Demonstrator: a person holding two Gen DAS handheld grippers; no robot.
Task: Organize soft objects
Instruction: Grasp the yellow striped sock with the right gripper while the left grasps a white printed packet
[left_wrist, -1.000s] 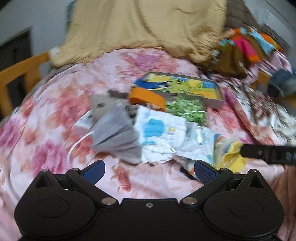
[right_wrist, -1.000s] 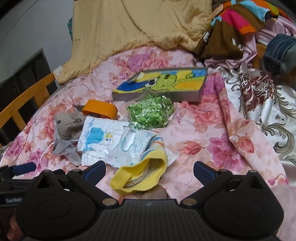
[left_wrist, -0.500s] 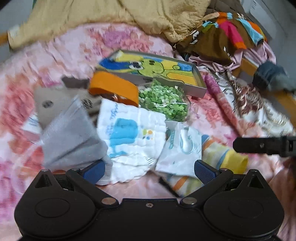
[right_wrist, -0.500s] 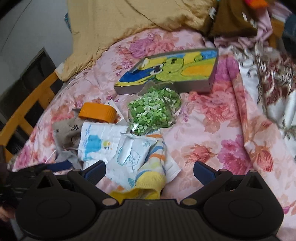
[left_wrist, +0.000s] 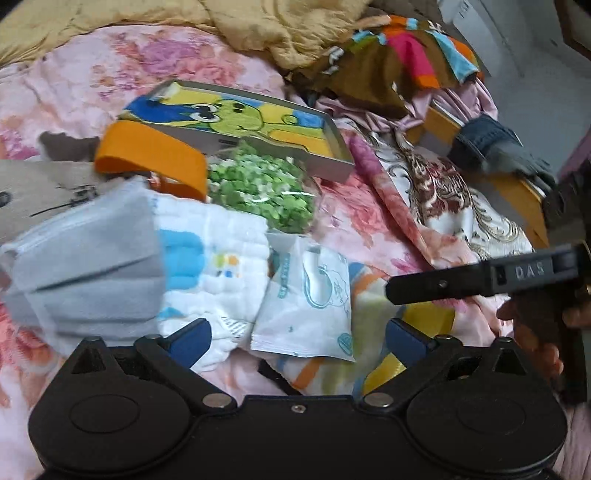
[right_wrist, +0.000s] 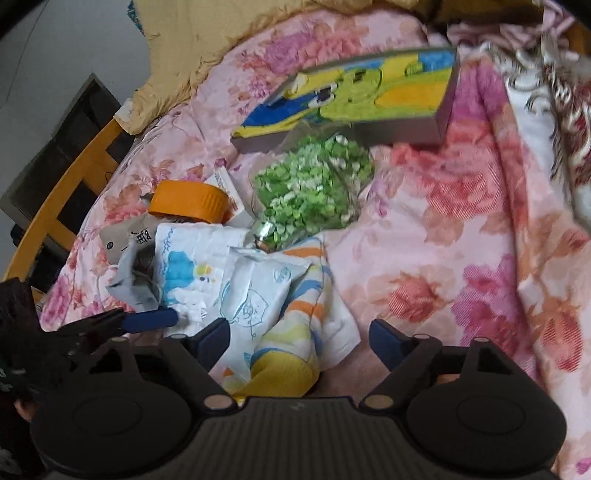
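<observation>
Left wrist view: left gripper spread wide, nothing between its blue pads, hanging low over a heap on the pink floral bedspread. From left to right in the heap: pleated grey face mask, white quilted cloth with a blue patch, crinkly white sachet with teal line drawing, striped sock with a yellow cuff half under the sachet. Behind these, clear bag of green bits, orange ring-shaped band, flat cartoon-printed box. Right gripper's black finger reaching in from the right above the sock.

Judged handling: cloth and sock light, limp, likely to drape and drag neighbours along; best pinched at a free edge or thick fold, the cuff for the sock. Sachet slick and crackly, apt to slide off. Mask nearly weightless, loops prone to snag.

Right wrist view: right gripper open, straddling the sock without pressing it, the yellow cuff lying nearest the camera between the fingers. Left gripper's blue finger entering at lower left, beside the white cloth.

Against a second ago: both views closer and steeper over the heap, box and bag pushed toward the top; right jaws just been narrowing around the sock; left jaws unchanged in spread.
</observation>
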